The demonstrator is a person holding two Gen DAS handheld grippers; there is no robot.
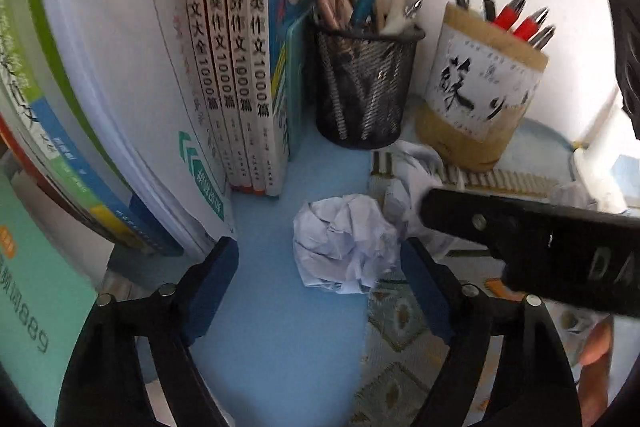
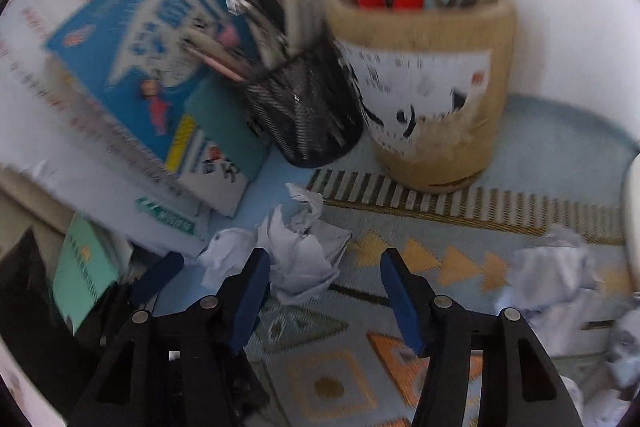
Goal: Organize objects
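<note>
A crumpled paper ball (image 1: 346,241) lies on the blue desk, just ahead of my open left gripper (image 1: 320,259), between its blue fingertips and nearer the right one. A second crumpled paper (image 1: 412,167) lies behind it. The right gripper's black body (image 1: 532,239) crosses the left wrist view from the right. In the right wrist view my right gripper (image 2: 324,267) is open and empty, with crumpled paper (image 2: 298,251) by its left fingertip. Another paper ball (image 2: 552,279) lies on the patterned mat at right.
A row of upright books (image 1: 236,67) stands at left. A black mesh pen cup (image 1: 366,83) and a tan round pen holder (image 1: 480,91) stand against the white wall. A patterned mat (image 2: 460,227) covers the desk's right part. A mint booklet (image 1: 36,291) lies at far left.
</note>
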